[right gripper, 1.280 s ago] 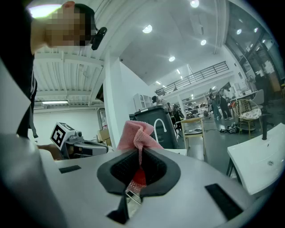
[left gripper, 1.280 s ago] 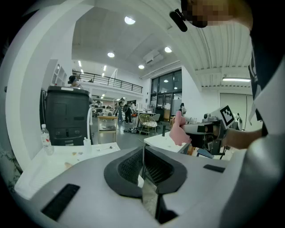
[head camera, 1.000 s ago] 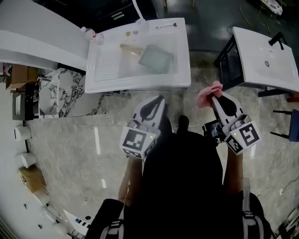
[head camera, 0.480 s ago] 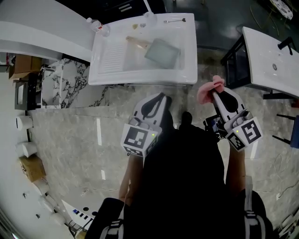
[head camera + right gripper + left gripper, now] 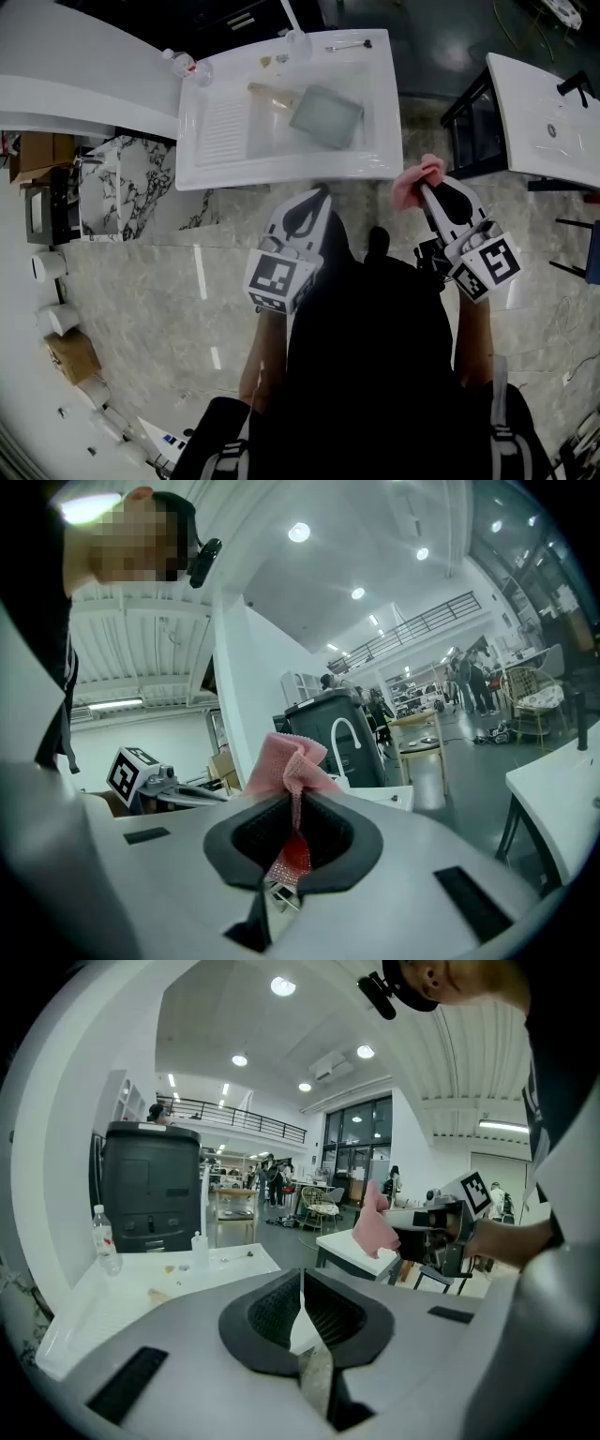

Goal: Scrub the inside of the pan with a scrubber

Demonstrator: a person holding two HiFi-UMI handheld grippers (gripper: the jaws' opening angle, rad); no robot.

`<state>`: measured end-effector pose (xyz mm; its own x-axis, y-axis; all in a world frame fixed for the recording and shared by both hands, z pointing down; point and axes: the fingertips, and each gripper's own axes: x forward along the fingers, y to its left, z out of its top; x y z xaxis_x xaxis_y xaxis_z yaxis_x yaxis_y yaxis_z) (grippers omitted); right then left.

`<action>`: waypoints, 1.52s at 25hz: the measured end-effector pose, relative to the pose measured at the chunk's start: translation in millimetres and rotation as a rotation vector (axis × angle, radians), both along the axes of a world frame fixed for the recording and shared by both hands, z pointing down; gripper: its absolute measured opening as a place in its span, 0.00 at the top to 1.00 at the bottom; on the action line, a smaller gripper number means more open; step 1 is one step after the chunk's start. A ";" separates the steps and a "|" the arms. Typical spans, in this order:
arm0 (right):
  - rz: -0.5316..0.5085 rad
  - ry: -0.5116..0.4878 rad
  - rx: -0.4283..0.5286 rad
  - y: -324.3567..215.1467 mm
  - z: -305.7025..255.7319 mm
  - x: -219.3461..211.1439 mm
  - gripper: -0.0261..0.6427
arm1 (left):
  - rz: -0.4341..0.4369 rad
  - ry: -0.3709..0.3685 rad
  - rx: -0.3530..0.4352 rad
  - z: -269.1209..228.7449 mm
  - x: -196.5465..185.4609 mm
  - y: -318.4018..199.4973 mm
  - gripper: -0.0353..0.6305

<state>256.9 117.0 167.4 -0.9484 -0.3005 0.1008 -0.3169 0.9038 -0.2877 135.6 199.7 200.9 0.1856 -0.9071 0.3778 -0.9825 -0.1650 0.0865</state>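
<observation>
A square grey-green pan (image 5: 325,115) with a wooden handle (image 5: 268,93) lies in the white sink (image 5: 286,165) ahead in the head view. My left gripper (image 5: 319,194) hovers just short of the sink's front edge, jaws shut with nothing between them (image 5: 300,1283). My right gripper (image 5: 424,189) is to the right of the sink, shut on a pink mesh scrubber (image 5: 413,182). In the right gripper view the pink scrubber (image 5: 292,766) sticks up from between the jaws. Both grippers are held above the floor, apart from the pan.
A plastic bottle (image 5: 182,65) stands at the sink's back left corner, a tap (image 5: 291,17) at the back. A second white basin on a dark frame (image 5: 544,122) stands at the right. A marble panel (image 5: 122,187) and boxes lie at the left.
The sink has drawn closer to both grippers as the person stepped forward. The grippers keep the same pose, the right one still holding the pink scrubber.
</observation>
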 end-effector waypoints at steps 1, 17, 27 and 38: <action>0.010 0.009 -0.004 -2.9 1.8 -7.2 0.90 | 0.012 0.004 -0.009 4.1 -9.2 -4.9 0.89; 0.277 0.082 -0.064 -78.7 8.2 -128.9 0.90 | 0.150 -0.001 -0.095 50.6 -175.8 -113.7 0.89; 0.361 0.179 -0.134 -85.6 45.9 -184.8 0.90 | 0.127 -0.026 -0.224 125.7 -266.5 -155.4 0.88; 0.335 0.270 -0.250 -96.4 111.6 -219.8 0.90 | 0.124 -0.080 -0.384 219.1 -326.5 -191.6 0.88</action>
